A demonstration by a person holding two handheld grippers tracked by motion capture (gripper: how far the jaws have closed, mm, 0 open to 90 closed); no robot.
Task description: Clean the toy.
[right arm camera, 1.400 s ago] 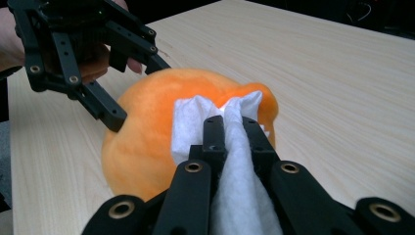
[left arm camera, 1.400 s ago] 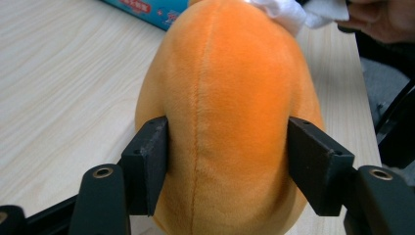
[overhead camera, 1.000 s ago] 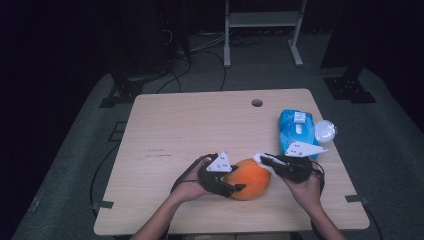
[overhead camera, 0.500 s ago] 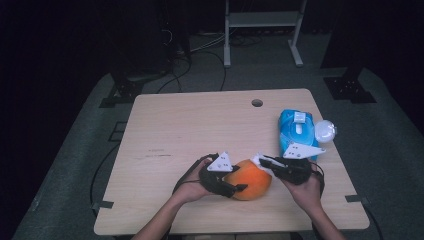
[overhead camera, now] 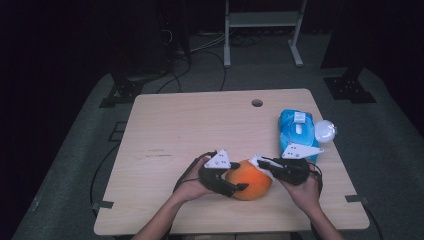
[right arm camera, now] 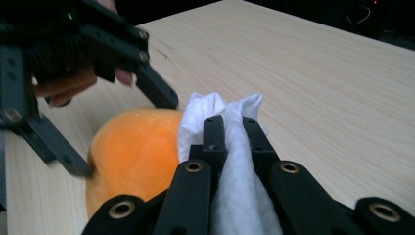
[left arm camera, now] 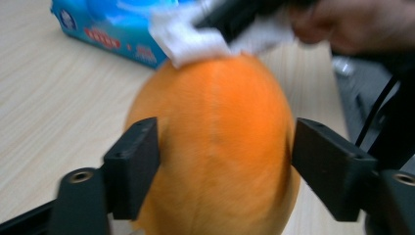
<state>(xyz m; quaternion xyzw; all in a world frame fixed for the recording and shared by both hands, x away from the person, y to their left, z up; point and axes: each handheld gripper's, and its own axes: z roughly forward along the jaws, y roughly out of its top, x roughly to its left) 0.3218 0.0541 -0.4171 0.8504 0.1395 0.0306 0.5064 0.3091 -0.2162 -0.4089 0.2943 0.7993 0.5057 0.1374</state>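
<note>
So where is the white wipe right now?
In the high view, the white wipe is clamped in the right gripper, against the orange ball, near the table's front edge.

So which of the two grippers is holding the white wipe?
The right gripper, jaws shut on the white wipe; the left gripper straddles the orange ball, its jaws just opening.

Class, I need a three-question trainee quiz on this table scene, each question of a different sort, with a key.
1. True or false: the right tool is shut on a white wipe.
2. What does the left tool straddle? A) blue wipes pack B) orange plush ball C) white cap
3. Which side of the table holds the blue wipes pack, seen from the high view?

Key: 1 true; 2 B, orange plush ball; 3 the right.
</note>
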